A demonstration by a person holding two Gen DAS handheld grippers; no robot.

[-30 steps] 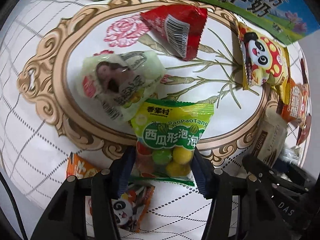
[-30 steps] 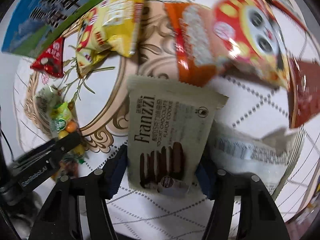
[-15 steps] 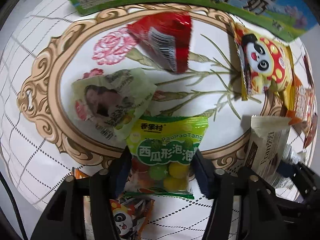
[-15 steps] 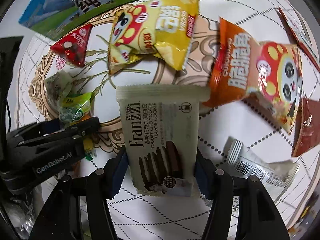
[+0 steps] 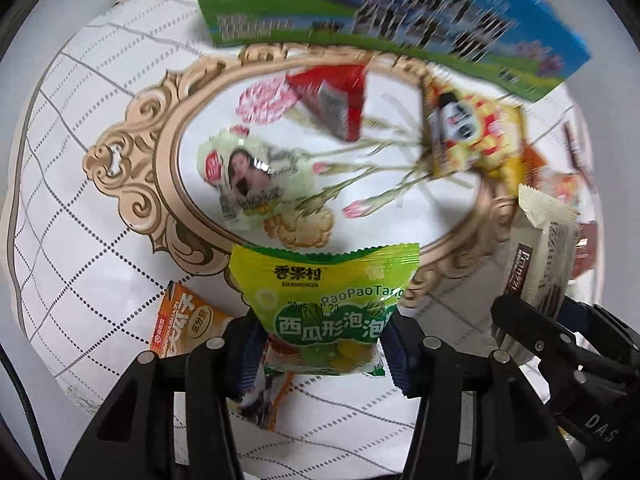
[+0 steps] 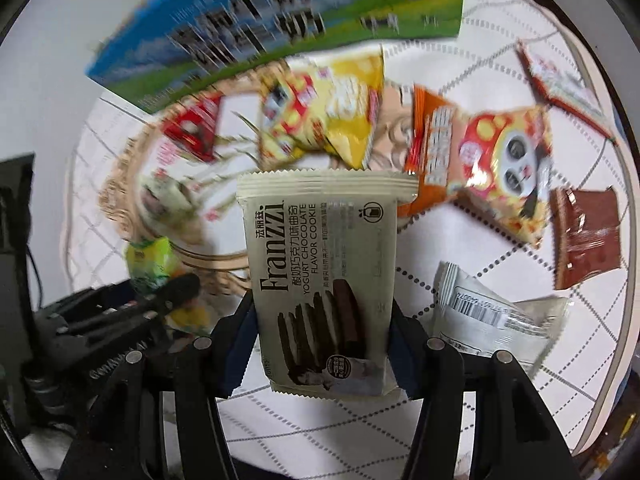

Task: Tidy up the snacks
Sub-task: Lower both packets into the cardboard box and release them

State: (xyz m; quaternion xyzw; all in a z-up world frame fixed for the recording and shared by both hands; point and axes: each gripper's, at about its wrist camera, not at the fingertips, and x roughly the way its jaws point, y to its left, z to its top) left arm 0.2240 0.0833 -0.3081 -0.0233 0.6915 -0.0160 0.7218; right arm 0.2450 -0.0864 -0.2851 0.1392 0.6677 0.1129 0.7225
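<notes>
My left gripper [image 5: 320,354] is shut on a green candy bag [image 5: 326,300] and holds it above the table. My right gripper [image 6: 322,340] is shut on a cream Franzzi cookie pack [image 6: 324,264], also lifted; the pack shows at the right of the left wrist view [image 5: 540,256]. The green bag shows small at the left of the right wrist view [image 6: 150,264]. A blue and green milk box [image 5: 380,12] stands at the back, also in the right wrist view [image 6: 280,12].
On the patterned tablecloth [image 5: 80,200] lie a red packet [image 5: 332,96], a pale green packet [image 5: 248,176], a yellow panda bag [image 5: 472,132], an orange packet [image 5: 184,324]. The right wrist view shows an orange panda bag [image 6: 484,160], a brown packet [image 6: 584,236], a white wrapper [image 6: 496,320].
Both grippers have risen and pulled back from the table with their packs. The milk box shows more fully at the back. The view is blurred by motion.
</notes>
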